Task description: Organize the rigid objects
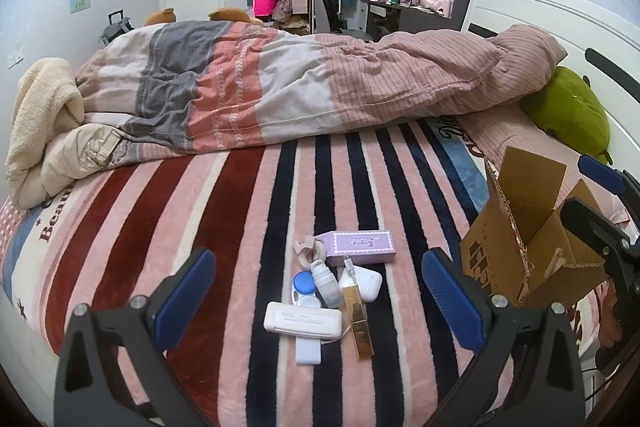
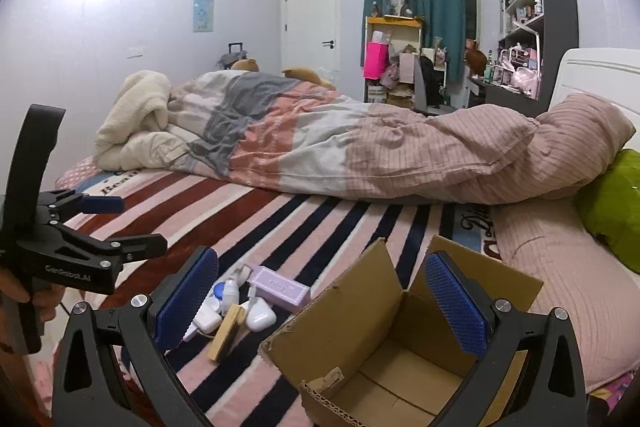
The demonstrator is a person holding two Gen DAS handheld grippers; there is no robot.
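Writing: purple box [image 1: 362,246] "Enjoy" | left gripper [image 1: 320,301] "GenRobot.AI", spread | right gripper [image 2: 322,301] spread over cardboard box [image 2: 384,355]

Cardboard box [image 2: 384,355]: open, flaps up, empty, upright on the bed. Beside it, one touching cluster lying flat: lilac carton [image 1: 360,246], tape roll [image 1: 310,253], blue-and-white lens case [image 1: 305,290], small white bottle [image 1: 325,281], white earbud case [image 1: 366,283], gold tube [image 1: 357,321], white rectangular case [image 1: 303,321].
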